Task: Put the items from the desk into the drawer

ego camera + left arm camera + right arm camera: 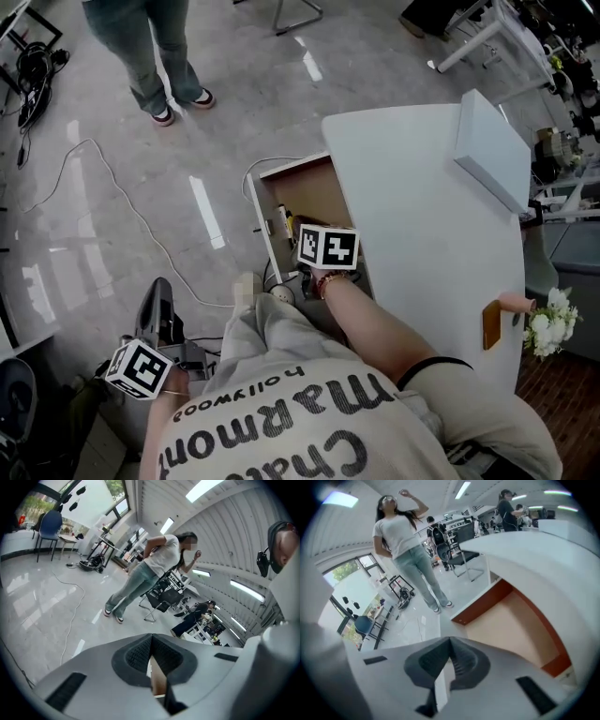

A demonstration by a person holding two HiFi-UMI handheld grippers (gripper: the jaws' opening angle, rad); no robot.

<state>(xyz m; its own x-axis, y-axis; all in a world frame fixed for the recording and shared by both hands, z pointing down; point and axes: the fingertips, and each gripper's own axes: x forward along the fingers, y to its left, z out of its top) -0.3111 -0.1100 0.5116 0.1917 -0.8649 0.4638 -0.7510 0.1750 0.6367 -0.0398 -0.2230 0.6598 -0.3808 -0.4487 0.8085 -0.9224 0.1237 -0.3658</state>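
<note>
The white desk [422,216] fills the right of the head view, with its wooden drawer [314,192] pulled open to the left. Small items [282,221] lie along the drawer's left wall. My right gripper [450,642] is shut and holds nothing; its marker cube [328,247] hangs over the drawer's near end, and the drawer's bare tan floor [511,620] shows beside its jaws. My left gripper [151,638] is shut and empty. It is held low at my left side, away from the desk, with its dark fingers [159,305] pointing at the floor. An orange card [491,325] lies on the desk's near right edge.
A white box [492,148] stands at the desk's far right. White flowers [553,323] and a pink handle [516,302] sit beside the orange card. A person [164,56] stands on the glossy floor beyond the drawer. A white cable [122,202] snakes across the floor.
</note>
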